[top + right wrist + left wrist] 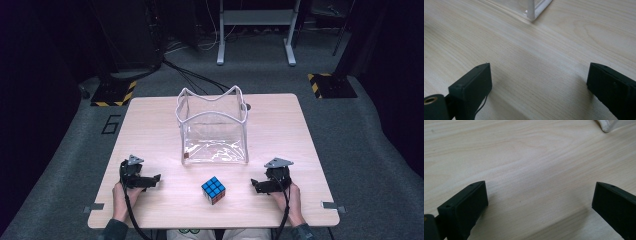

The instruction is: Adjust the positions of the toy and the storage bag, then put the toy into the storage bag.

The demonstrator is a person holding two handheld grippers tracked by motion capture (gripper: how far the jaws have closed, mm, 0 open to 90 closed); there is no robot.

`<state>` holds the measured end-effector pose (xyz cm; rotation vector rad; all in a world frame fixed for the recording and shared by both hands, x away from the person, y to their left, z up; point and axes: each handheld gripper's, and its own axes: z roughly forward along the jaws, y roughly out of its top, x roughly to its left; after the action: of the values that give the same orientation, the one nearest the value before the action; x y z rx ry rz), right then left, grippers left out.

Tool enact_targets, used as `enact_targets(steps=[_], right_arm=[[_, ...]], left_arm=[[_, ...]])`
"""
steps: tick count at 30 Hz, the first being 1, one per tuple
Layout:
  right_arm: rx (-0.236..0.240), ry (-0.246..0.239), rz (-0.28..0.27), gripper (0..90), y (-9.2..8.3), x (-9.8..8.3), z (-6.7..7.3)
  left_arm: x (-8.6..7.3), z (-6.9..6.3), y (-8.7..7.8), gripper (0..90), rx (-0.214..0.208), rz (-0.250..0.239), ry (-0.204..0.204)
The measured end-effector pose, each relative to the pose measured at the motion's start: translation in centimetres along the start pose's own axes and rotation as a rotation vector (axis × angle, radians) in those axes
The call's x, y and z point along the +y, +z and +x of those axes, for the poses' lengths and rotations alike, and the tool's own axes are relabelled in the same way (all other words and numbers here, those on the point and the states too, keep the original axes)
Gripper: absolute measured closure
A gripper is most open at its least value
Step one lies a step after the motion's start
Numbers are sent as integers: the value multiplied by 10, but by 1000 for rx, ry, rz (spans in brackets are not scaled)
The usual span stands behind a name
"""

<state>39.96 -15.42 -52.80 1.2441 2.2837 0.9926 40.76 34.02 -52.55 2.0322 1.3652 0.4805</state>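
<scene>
Presently catalogued, one wooden table [150, 125], pale grain, viewed from above.

Item: left gripper [156, 180], held in the left hand [120, 195] near the table's front left. Its jaws are seen spread wide in the left gripper view [539, 202], with bare wood between them and nothing grasped. A white corner of the bag [607, 126] is glimpsed at the upper right of that view.

Item: right gripper [255, 186], held in the right hand [295, 197] near the front right. Its jaws are likewise parted wide in the right gripper view [539, 82], nothing held, only tabletop between. A lower corner of the bag [532, 11] is shown at the top of that view.

Item: puzzle cube [213, 190], blue face uppermost, an orange-red side facing the person. It is placed on the table between the two grippers, apart from both, and just in front of the bag.

Item: clear plastic bag [212, 127], white-edged, standing open at the table's centre. A small dark object is noted at its lower left corner; what it is cannot be told.

Item: grey carpeted floor [360, 150] around the table; yellow-and-black striped plates [330, 85] beyond.
</scene>
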Motion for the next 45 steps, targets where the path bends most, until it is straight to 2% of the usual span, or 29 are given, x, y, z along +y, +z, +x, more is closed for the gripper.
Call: enact_targets(steps=[1, 3, 5, 6, 9, 13, 14, 19, 27, 28, 33, 45], right_arm=[[-1, -2, -1, 49, 0, 0, 0], [-17, -29, 1, 43, 1, 0, 1], [-21, -17, 3, 40, 2, 0, 3], [-22, -16, 3, 40, 2, 0, 3], [-27, -9, 1, 34, 2, 0, 4], [-38, -25, -2, 31, 2, 0, 4], [-42, -14, -4, 31, 1, 0, 6], [-41, -13, -4, 32, 2, 0, 6], [-38, -17, 2, 28, 2, 0, 4], [-38, 5, 5, 24, 2, 0, 4], [-33, -13, 7, 13, 2, 0, 2], [-71, 36, 12, 0, 4, 2, 7]], left_arm=[[-1, 0, 0, 3, 3, -8, 2], [-6, -2, 1, 7, 14, -54, -13], [-7, -4, 2, 11, 57, -58, -3], [-7, -5, 2, 6, 59, -58, -3], [-7, -5, 2, 6, 61, -57, -4], [-7, -5, 2, 6, 63, -57, -6], [-7, -5, 2, 5, 66, -56, -8], [-7, -6, 2, 4, 76, -59, -24], [-7, -6, 2, 7, 79, -58, -24], [-7, -6, 2, 7, 79, -58, -24], [-7, -6, 2, 8, 79, -58, -24], [-7, -6, 2, 9, 80, -58, -24]])
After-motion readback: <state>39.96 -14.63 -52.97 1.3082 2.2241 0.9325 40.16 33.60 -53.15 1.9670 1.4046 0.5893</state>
